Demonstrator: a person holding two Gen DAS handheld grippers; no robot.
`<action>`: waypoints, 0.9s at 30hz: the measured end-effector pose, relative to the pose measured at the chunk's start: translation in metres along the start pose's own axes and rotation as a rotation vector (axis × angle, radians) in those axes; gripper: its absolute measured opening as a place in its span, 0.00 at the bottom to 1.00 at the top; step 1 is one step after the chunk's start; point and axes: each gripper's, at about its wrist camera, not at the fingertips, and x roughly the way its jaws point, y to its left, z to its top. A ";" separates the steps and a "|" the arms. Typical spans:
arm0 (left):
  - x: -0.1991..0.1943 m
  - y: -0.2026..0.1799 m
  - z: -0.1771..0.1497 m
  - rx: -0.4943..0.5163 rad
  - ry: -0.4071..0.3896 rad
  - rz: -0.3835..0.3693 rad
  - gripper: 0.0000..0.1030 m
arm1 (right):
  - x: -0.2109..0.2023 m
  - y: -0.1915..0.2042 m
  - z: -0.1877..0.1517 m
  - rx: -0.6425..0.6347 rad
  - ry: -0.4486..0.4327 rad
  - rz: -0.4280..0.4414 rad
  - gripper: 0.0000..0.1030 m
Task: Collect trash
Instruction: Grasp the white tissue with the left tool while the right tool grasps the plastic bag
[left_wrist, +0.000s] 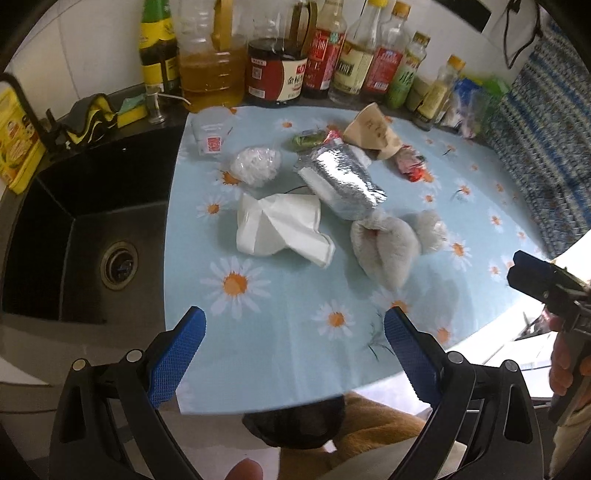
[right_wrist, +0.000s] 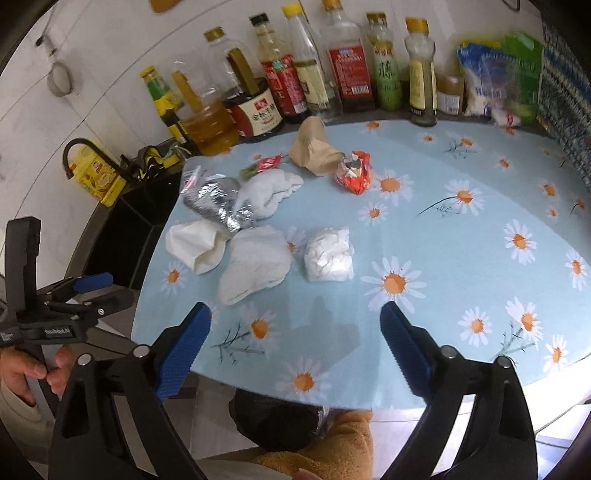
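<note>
Your left gripper (left_wrist: 294, 325) has its blue-padded fingers (left_wrist: 177, 354) spread wide apart with nothing between them, held over the near edge of the light-blue tablecloth printed with white daisies (left_wrist: 280, 332). Your right gripper (right_wrist: 295, 321) is likewise spread wide and empty, above the same near edge further along.

Just ahead of your left gripper lies a folded white plastic bag (left_wrist: 280, 229), and to its right a crumpled grey-white paper towel (left_wrist: 384, 247), with a smaller wad of the same beside it. Behind these sits a crinkled silver foil pouch (left_wrist: 343, 177), touching the bag's upper edge. Left of the pouch is a scrunched clear plastic ball (left_wrist: 255, 164), and further back a flat clear packet with a red stamp (left_wrist: 210, 136). Near the back lie a torn brown paper bag (left_wrist: 373, 133), a green wrapper (left_wrist: 304, 140) and a red snack wrapper (left_wrist: 408, 164).

From your right wrist view, the closest piece of trash is a white crumpled tissue ball (right_wrist: 328, 254), standing apart from the pile, with the paper towel just left of it.

A black sink (left_wrist: 74, 229) borders the cloth on the left. A row of oil and sauce bottles (left_wrist: 280, 51) lines the wall behind.
</note>
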 end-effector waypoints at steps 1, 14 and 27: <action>0.005 0.000 0.004 0.002 0.005 -0.001 0.92 | 0.008 -0.004 0.004 0.003 0.021 0.006 0.88; 0.068 0.010 0.045 -0.008 0.104 0.031 0.92 | 0.078 -0.028 0.040 -0.011 0.125 -0.009 0.73; 0.104 0.010 0.063 0.019 0.152 0.050 0.92 | 0.116 -0.039 0.053 -0.019 0.198 -0.001 0.53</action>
